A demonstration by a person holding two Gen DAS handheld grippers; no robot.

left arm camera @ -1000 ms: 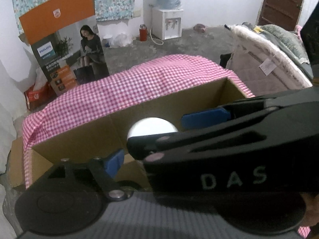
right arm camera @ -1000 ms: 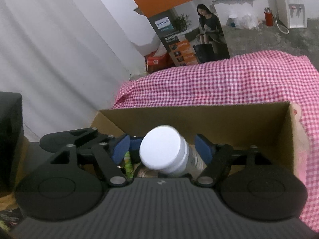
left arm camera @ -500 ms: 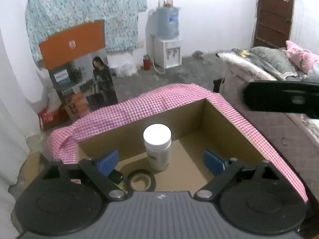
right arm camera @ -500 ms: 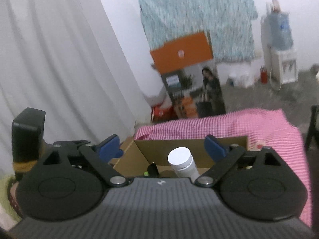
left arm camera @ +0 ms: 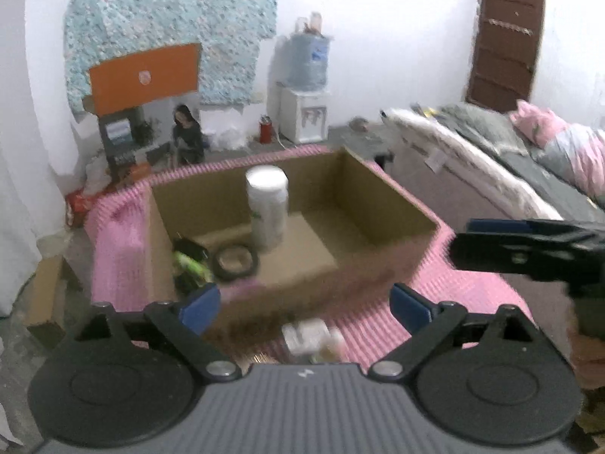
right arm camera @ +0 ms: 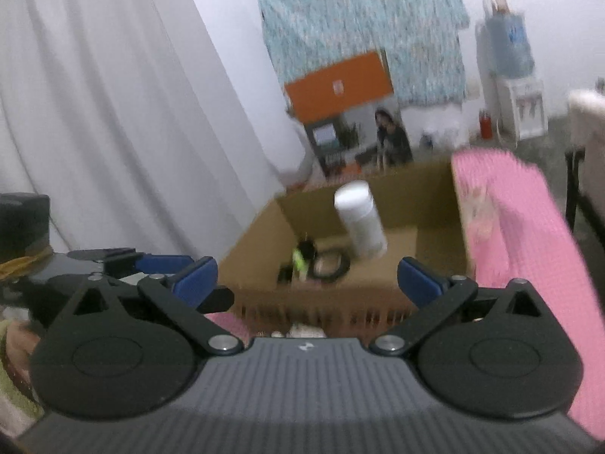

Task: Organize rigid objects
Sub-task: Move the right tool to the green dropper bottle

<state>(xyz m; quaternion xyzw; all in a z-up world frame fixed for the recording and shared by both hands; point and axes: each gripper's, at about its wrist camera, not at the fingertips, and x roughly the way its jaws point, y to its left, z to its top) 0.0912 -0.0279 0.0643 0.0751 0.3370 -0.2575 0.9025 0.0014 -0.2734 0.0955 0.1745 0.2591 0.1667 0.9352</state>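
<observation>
Here the left claw (left arm camera: 304,304) is standing with its blue pads (left arm camera: 200,302) wide apart and its jaws opening a touch more, with nothing between them. The right claw (right arm camera: 307,278) is likewise spread wide and gripping nothing; from the left wrist view it is showing as a dark shape (left arm camera: 529,249) at the right edge, off to the side of the box.

Just beyond both claws, a cardboard box (left arm camera: 378,204) is sitting open on a counter draped in pink checked cloth (left arm camera: 472,283). Inside it, a white-capped bottle (left arm camera: 266,204) is standing upright near the middle of the floor. Beside its base a black ring of tape (left arm camera: 234,261) is lying flat, and next to that, toward the left wall of the box, a dark item with green on it (left arm camera: 189,261) is lying, too blurred to name. A small pale object (left arm camera: 310,335) is resting on the cloth in front of the box, also blurred.

Farther out, an orange-topped printed carton (left arm camera: 145,113) is leaning by the wall, a water dispenser (left arm camera: 304,98) is standing behind, and a bed (left arm camera: 510,159) is lying at the right.
</observation>
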